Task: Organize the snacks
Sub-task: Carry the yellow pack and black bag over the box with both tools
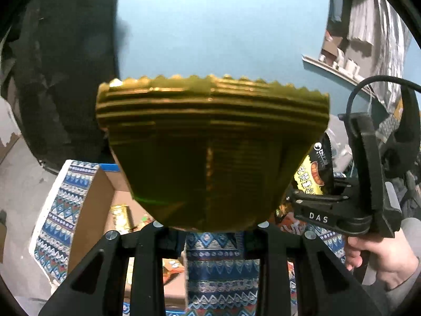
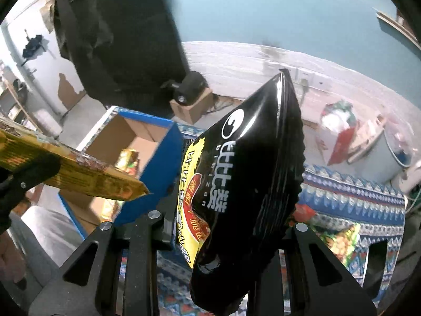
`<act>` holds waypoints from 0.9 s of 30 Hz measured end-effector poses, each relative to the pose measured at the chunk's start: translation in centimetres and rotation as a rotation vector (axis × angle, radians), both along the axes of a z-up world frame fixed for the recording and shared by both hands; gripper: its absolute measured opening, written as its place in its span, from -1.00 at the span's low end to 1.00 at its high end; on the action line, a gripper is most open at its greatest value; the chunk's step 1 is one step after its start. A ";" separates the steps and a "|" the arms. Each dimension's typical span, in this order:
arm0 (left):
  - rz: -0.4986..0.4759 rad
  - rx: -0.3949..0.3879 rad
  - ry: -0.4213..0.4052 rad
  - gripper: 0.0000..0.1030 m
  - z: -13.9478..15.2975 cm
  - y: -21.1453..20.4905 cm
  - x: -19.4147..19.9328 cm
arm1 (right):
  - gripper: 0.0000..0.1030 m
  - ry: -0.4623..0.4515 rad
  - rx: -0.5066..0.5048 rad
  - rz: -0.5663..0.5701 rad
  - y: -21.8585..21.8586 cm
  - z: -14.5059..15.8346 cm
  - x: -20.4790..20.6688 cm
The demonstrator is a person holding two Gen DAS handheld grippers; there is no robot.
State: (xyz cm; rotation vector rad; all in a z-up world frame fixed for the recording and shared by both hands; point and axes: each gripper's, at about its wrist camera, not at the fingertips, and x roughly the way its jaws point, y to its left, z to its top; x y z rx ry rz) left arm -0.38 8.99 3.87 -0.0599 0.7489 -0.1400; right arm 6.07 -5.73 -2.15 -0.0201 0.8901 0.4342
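Two packets held: one snack packet in each gripper, both lifted above the patterned cloth point(image 2: 350, 197).
Cardboard box: an open box with blue rim point(image 2: 147, 131) stands on the cloth at the left; inside it lie gold-wrapped snacks point(image 2: 129, 162), and the left wrist view shows the same box point(image 1: 105, 192) with a gold wrapper point(image 1: 121, 217) on its floor.
Left gripper: the left gripper point(image 1: 210, 226) is clenched on the lower edge of a gold packet point(image 1: 210, 144); the packet stands up from the jaws, serrated seal at the top, filling the middle of the view.
Right gripper: the right gripper point(image 2: 226, 237) clamps a black chip bag point(image 2: 244, 184) with white and yellow lettering; the bag rises tilted from between the jaws, its crimped edge to the right.
Left wrist view only: the right gripper point(image 1: 339, 197) seen from outside, marked DAS, with the black bag point(image 1: 315, 168) in it and the person's right hand point(image 1: 379, 260) on its handle.
Right wrist view only: the gold packet point(image 2: 79, 168) edge-on at the left, over the box, and more snack packets point(image 2: 339, 239) lying on the cloth.
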 end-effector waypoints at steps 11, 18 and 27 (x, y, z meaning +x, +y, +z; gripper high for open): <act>0.138 0.001 0.037 -0.41 -2.0 6.6 -0.1 | -0.50 0.016 -0.020 0.105 6.7 -0.7 1.2; 0.215 0.015 0.084 -0.42 -4.5 10.0 0.0 | -0.50 0.048 -0.032 0.150 10.4 -2.1 2.2; 0.270 0.015 0.189 -0.41 -7.5 12.9 0.5 | -0.50 0.102 -0.051 0.204 14.2 -4.2 3.1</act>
